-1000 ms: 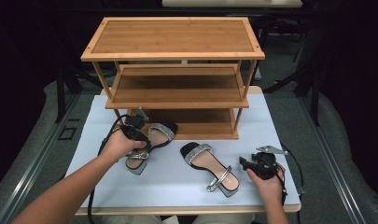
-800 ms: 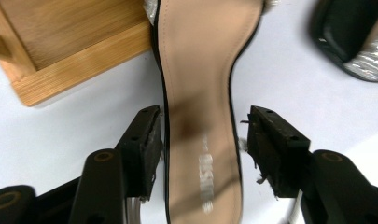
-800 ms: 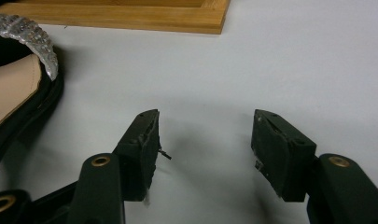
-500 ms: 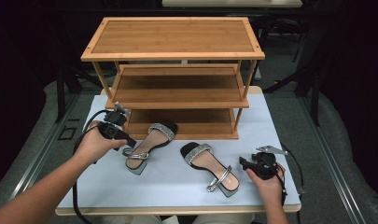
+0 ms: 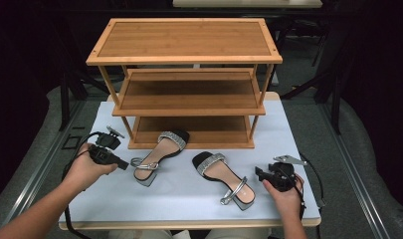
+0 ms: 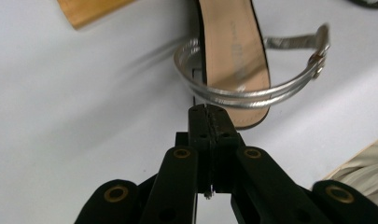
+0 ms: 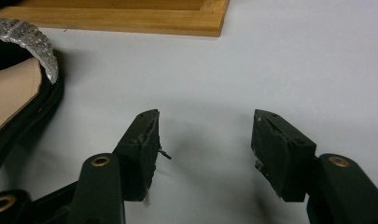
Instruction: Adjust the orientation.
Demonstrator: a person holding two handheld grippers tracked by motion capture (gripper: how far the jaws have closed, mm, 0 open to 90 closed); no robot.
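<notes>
The left sandal (image 5: pixel 156 153), black-soled with silver straps, lay flat just beyond the left gripper's closed fingers (image 6: pixel 208 122), heel toward them. The right sandal (image 5: pixel 225 178) lay flat beside the right gripper's parted fingers (image 7: pixel 142 140).

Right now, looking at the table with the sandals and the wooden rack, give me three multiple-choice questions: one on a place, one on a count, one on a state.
1. Where does the toe of the left sandal lie?
A. on the top shelf
B. at the rack's bottom shelf
C. off the table

2. How many shelves has the rack?
A. two
B. three
C. five

3. How do the jaws of the left hand-held gripper stand?
A. shut, empty
B. wide open
C. shut on a strap

Answers: 1 B, its toe overlaps the bottom shelf's front edge. 2 B, three boards show. 3 A, the pads meet just short of the heel strap.
</notes>
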